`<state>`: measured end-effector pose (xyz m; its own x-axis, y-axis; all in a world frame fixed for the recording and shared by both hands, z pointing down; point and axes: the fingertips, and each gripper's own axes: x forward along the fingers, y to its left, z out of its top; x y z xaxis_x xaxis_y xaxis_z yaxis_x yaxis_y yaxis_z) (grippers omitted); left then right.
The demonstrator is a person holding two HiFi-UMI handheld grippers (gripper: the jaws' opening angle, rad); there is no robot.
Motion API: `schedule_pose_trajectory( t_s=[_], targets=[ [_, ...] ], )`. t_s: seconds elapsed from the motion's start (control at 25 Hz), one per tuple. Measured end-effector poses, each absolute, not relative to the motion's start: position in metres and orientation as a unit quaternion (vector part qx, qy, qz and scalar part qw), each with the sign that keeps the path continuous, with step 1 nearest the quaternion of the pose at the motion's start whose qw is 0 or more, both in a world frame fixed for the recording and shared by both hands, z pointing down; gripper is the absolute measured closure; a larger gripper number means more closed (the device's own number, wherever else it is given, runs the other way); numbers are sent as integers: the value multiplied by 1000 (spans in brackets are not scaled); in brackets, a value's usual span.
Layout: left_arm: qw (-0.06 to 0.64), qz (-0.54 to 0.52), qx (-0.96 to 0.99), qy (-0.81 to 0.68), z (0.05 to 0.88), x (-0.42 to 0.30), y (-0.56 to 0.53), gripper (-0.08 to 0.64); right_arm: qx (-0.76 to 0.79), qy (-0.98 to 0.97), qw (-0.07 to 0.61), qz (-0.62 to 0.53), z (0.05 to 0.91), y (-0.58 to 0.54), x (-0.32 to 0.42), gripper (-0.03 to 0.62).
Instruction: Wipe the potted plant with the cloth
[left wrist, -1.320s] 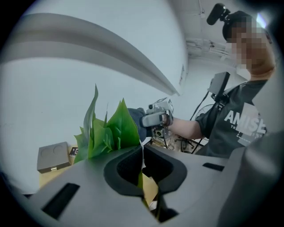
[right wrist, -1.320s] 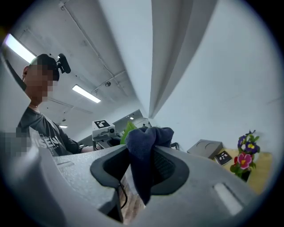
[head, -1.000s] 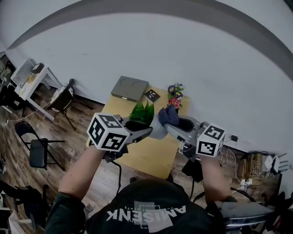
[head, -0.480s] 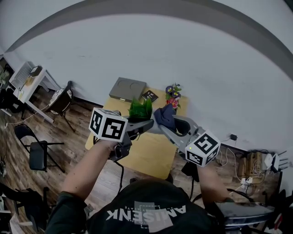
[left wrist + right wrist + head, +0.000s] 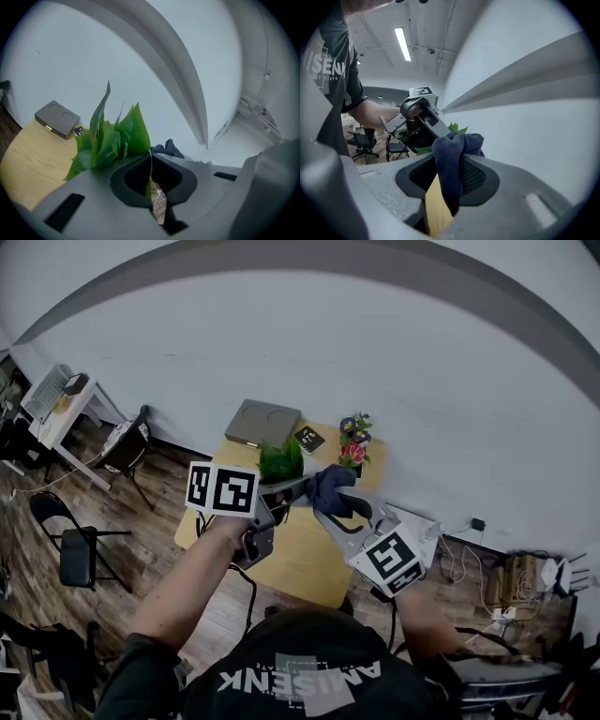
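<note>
Both grippers have rolled since 1 second ago, and the right one's marker cube now sits lower, nearer the person. Right gripper (image 5: 449, 161) is clamped on the dark blue cloth (image 5: 457, 143), while the left gripper (image 5: 150, 161) is pinched narrow on 1 leaf of the potted plant (image 5: 117, 140); the cloth sits just beside the foliage, contact not confirmed. Beyond them, the yellow table (image 5: 300, 559) carries a grey box (image 5: 262, 422) and a flower pot (image 5: 353, 442) near the white wall.
</note>
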<state>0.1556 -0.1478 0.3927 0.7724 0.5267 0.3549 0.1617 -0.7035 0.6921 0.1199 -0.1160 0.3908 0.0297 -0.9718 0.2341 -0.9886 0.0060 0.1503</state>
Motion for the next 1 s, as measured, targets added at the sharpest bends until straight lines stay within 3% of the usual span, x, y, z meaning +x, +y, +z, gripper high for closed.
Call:
schedule_pose_trajectory(
  t_s=[0.32, 1.0],
  targets=[
    [367, 266, 873, 181, 396, 156, -151, 552, 697, -693, 183, 19, 405, -117, 106, 460],
    [348, 235, 893, 164, 384, 135, -172, 552, 650, -723, 226, 65, 440, -112, 79, 460]
  ],
)
